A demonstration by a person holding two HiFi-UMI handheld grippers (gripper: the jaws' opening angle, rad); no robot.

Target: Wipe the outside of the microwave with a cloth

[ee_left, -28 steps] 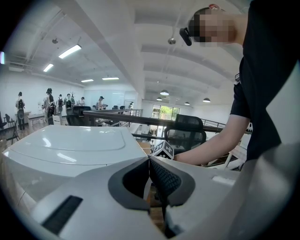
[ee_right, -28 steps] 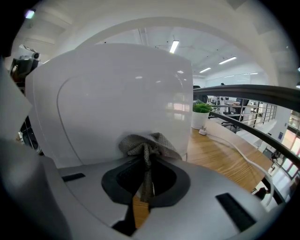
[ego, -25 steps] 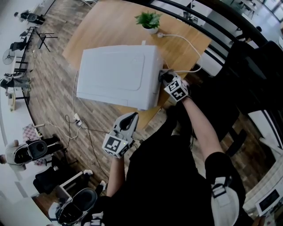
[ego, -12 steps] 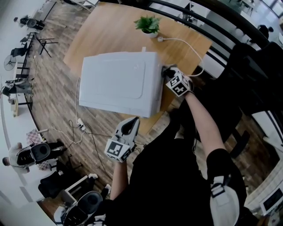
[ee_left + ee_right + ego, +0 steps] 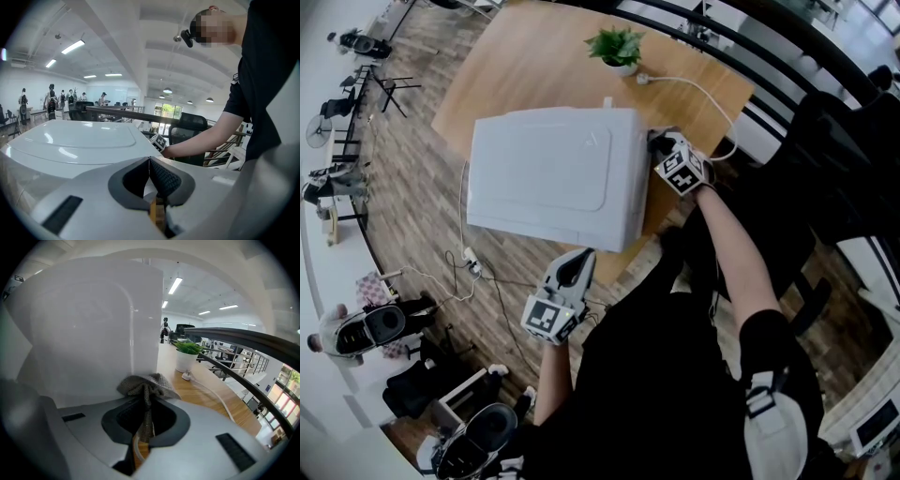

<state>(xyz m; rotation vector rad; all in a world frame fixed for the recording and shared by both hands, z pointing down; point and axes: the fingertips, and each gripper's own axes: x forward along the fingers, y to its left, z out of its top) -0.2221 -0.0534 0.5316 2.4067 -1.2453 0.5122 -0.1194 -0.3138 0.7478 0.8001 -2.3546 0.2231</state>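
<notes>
white microwave (image 5: 553, 173) on wooden table (image 5: 534, 66), close to table's near edge. right gripper (image 5: 659, 146) at microwave's right side wall, jaws clamped tight on grey cloth (image 5: 145, 380); bunched cloth pressed against wall low down, just above tabletop. left gripper (image 5: 577, 262) held off table, below microwave's front and apart from it, jaws closed together with nothing between them. potted plant (image 5: 617, 45) and white cable (image 5: 698, 89) on table beyond microwave.
</notes>
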